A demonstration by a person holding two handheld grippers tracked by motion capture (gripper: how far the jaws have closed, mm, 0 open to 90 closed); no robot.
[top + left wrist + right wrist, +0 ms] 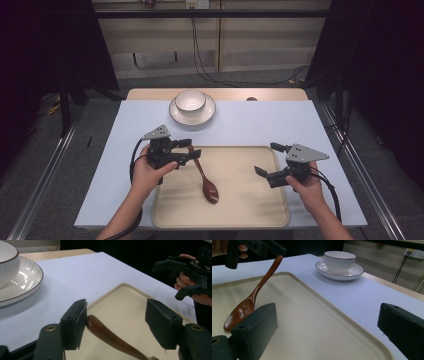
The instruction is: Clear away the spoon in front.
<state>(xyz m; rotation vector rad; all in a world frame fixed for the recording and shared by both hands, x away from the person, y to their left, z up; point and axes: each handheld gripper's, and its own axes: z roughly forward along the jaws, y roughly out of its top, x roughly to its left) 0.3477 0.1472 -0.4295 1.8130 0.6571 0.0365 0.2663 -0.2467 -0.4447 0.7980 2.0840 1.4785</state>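
Note:
A brown wooden spoon [205,177] lies on the beige tray [240,200], its bowl end toward me. In the right gripper view the spoon [259,287] slants upward, its bowl end on the tray [312,327] and its handle tip up at my left gripper [262,247]. My left gripper [191,148] is open over the tray's far left corner. In its own view the jaws stand wide apart [116,317] and the spoon handle [110,337] touches the left one. My right gripper [268,159] hangs open over the tray's right side, holding nothing [327,322].
A white bowl [190,101] sits on a white plate [210,112] at the back of the pale blue mat [250,125]. The wooden table edge [280,94] shows behind the mat. Dark curtains and floor rails flank the table.

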